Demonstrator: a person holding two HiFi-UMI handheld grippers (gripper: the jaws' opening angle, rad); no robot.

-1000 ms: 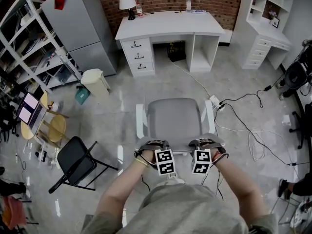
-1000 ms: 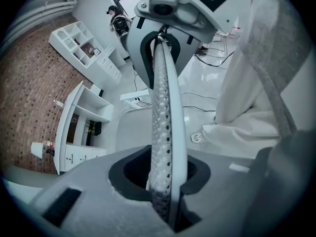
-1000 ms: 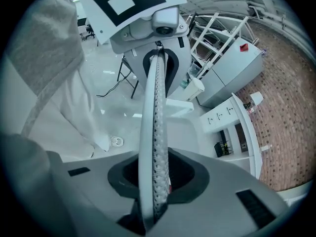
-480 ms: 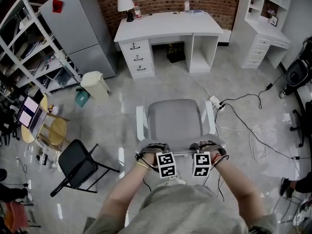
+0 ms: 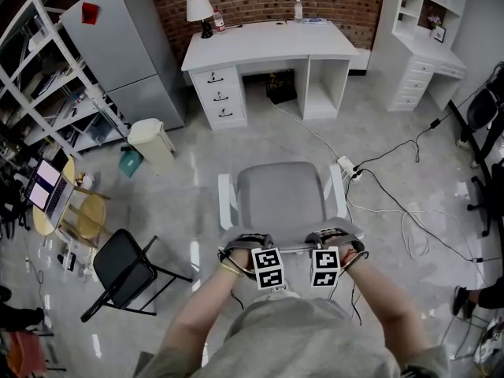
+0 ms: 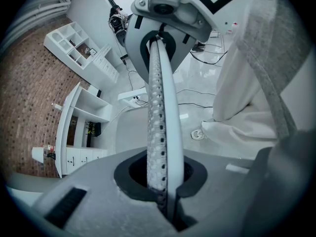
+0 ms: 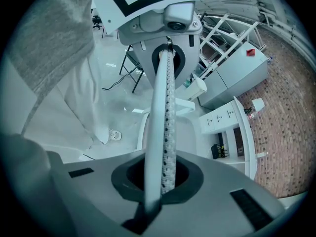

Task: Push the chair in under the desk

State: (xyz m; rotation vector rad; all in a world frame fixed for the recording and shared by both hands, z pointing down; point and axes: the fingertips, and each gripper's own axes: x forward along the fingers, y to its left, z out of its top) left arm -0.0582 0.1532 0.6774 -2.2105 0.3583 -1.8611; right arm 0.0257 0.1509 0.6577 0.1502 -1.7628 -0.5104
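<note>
Clamping onto the top of the chair's back, that's where both tools are right now. The left gripper [image 5: 248, 242] has just been closing, and the thin white rim [image 6: 160, 107] with the mesh along it is pinched between its jaws. The right gripper [image 5: 331, 239] is squeezed shut on the same rim, a bit further right. So neither is empty.

The chair [image 5: 282, 191] sits out in the middle of the floor, seat facing the white desk [image 5: 268, 46] at the far wall and well apart from it.

If it were me, I'd push evenly with both sides so it doesn't swing, and aim for the gap between the drawers [image 5: 220, 93] on the left and the panel to its right. Watch that white cable [image 5: 311, 128]. It runs from the power strip [image 5: 346, 165], just beside the chair's far right corner, up toward that gap, so I reckon it could snag. I can't see the chair's feet from here.

Storage-wise, all three drawers are shut. The gap under the desk has a dark boxy thing [image 5: 282, 85] at the back. The bin [image 5: 153, 140], near left of the desk, has its lid down, so no idea what's in it. The shelf unit [image 5: 429, 30] far right holds a few small bits, too tiny to tell.
</note>
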